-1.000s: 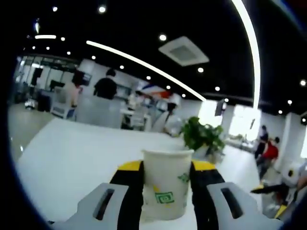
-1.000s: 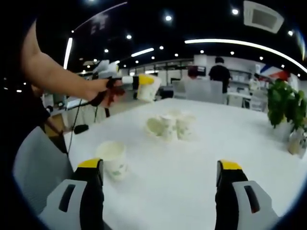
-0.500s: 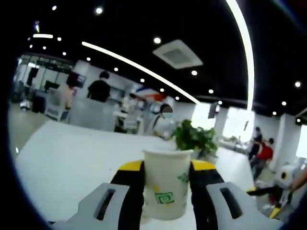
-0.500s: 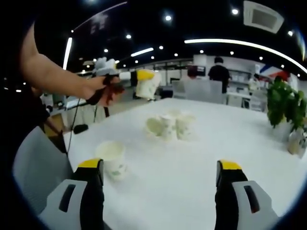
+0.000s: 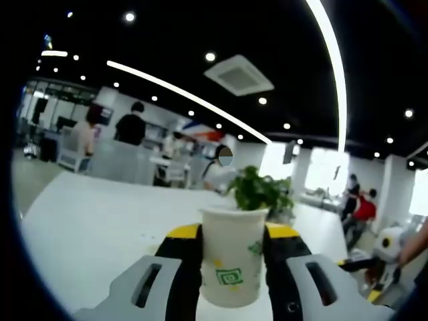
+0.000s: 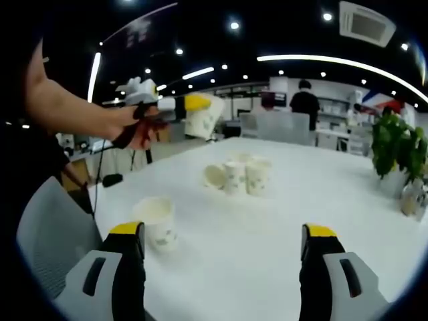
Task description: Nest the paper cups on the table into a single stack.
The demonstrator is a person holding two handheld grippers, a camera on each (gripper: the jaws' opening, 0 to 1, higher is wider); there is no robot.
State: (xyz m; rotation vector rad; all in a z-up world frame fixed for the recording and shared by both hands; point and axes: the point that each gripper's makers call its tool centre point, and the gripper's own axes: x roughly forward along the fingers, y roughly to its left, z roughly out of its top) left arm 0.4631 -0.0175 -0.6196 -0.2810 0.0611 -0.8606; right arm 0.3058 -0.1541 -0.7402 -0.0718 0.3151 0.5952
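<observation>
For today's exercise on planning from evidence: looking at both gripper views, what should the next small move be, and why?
Probably carry the held cup down toward the lone upright cup near the table edge and line it up above that cup's mouth. The left gripper already clamps the cup, raised in the air, while the right gripper hangs open and a cluster of cups waits farther off.

We've got one white paper cup (image 5: 232,255) with a green logo sitting upright, mouth up, pinched between the left tongs (image 5: 233,235) and lifted clear above the table (image 6: 281,221). Down on the table a single cup (image 6: 156,221) stands upright near the front left edge. Further back there's a little cluster of cups (image 6: 235,176) close together, a couple standing and one tipped on its side with its mouth facing us.
</observation>
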